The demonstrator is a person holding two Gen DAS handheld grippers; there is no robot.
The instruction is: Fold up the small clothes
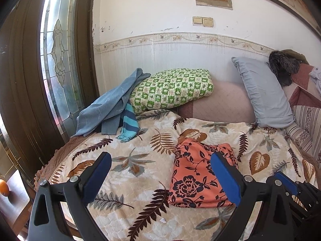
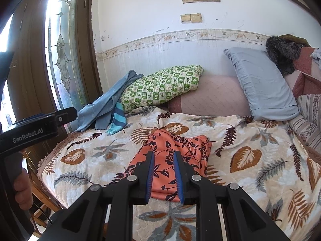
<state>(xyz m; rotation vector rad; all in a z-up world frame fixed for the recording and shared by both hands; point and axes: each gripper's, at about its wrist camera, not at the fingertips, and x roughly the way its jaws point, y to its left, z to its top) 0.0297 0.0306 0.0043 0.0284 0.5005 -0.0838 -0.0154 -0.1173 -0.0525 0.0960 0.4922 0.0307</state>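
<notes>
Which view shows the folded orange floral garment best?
The left wrist view: the orange floral garment lies mostly unobstructed between the wide-open jaws, with only its right edge hidden. In the right wrist view the garment is partly covered by the narrower jaws in front of it.

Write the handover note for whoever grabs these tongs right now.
Left tongs: open wide, holding nothing, hovering over the leaf-print blanket.
Right tongs: jaws narrowly apart, nothing gripped, above the near edge of the orange floral garment.
Done: the orange floral garment lies folded into a compact stack mid-bed.
Left: the blue sweater and the striped teal piece are heaped unfolded at the far left corner, against the green checked pillow. Likely take those next.
</notes>
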